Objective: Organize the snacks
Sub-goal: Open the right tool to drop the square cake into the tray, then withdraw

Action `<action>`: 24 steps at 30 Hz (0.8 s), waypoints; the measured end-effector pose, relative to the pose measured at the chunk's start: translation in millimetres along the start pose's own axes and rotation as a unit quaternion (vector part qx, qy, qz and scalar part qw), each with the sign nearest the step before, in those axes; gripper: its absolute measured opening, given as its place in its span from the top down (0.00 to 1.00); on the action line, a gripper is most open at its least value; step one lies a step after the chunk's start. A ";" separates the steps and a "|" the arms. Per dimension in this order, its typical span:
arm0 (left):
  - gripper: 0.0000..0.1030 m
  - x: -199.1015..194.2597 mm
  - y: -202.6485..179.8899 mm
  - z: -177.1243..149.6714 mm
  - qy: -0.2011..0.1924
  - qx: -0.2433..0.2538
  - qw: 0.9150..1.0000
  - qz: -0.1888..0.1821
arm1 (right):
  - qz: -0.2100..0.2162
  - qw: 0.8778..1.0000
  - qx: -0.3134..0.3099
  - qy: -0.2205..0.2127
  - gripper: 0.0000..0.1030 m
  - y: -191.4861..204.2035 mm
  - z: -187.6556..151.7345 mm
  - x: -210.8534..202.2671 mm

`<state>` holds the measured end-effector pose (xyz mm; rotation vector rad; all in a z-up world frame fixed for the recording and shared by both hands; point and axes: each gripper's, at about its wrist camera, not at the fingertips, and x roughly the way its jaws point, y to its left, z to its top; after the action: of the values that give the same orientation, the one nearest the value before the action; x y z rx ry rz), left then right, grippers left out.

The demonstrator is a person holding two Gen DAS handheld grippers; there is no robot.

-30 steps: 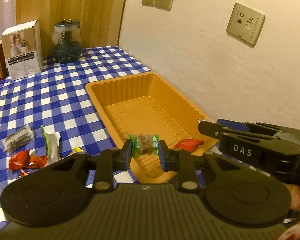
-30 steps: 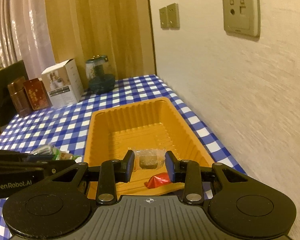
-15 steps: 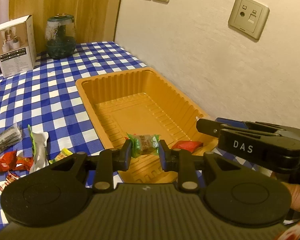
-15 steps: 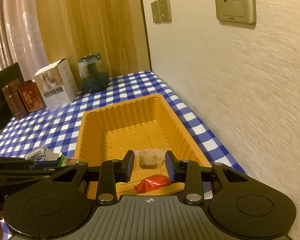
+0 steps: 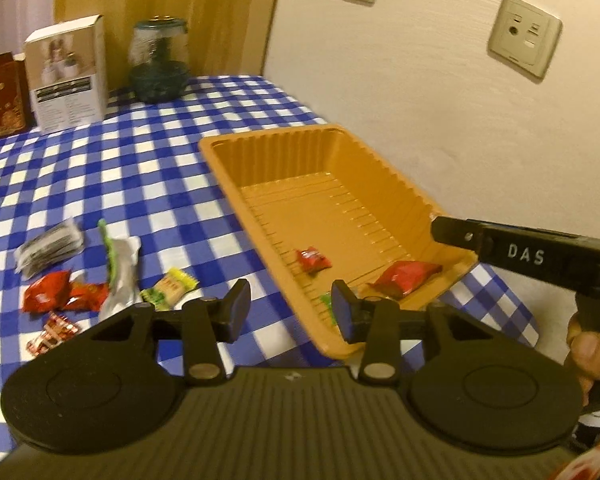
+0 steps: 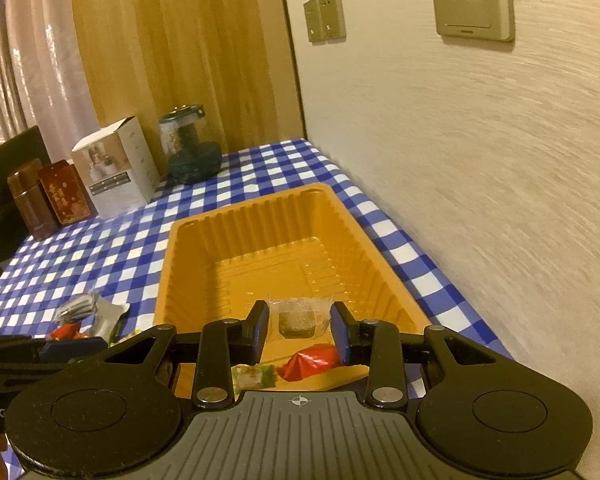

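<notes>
Snacks lie in two places: several loose on the blue-checked counter (image 5: pixel 140 168), and a few in the orange tray (image 5: pixel 384 184) that stands against the wall.

The left tool (image 5: pixel 290 312) hovers over the tray's near left rim, its jaws opening with nothing between the pads. The green-wrapped candy (image 6: pixel 256 374) lies on the tray floor at the near end, just below and beside the tool's right pad; in the left wrist view only a sliver of green shows there. Near it in the tray lie a small red candy (image 5: pixel 313 259) and a larger red packet (image 5: pixel 406 274).

The right tool (image 6: pixel 300 330) is over the near end of the tray and grips a clear-wrapped brown candy (image 6: pixel 298 318), pads pressed on the wrapper's two sides, the candy held above the tray floor.

On the counter left of the tray lie a yellow-green candy (image 5: pixel 170 290), a white-and-green packet (image 5: pixel 120 264), a dark silver packet (image 5: pixel 50 246), a red packet (image 5: pixel 46 292) and a small red-striped candy (image 5: pixel 54 332), all well apart from both tools.
</notes>
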<state>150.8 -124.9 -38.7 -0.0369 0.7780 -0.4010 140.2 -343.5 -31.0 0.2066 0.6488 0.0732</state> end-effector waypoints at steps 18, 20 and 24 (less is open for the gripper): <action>0.61 -5.5 15.7 -1.4 0.002 -0.020 1.000 0.011 | 0.027 0.999 -0.010 0.014 0.66 19.2 0.7 13.2; 0.61 -5.1 16.4 -1.4 0.003 -0.021 1.000 0.011 | 0.039 0.999 -0.001 0.015 0.66 18.3 1.1 15.8; 0.61 -4.8 17.3 -1.9 0.004 -0.022 1.000 0.012 | 0.048 0.999 0.020 0.011 0.27 14.4 0.6 18.3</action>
<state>152.2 -107.0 -39.9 -0.0672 0.7938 -0.3617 155.1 -327.2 -38.3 0.2751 0.6630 0.1558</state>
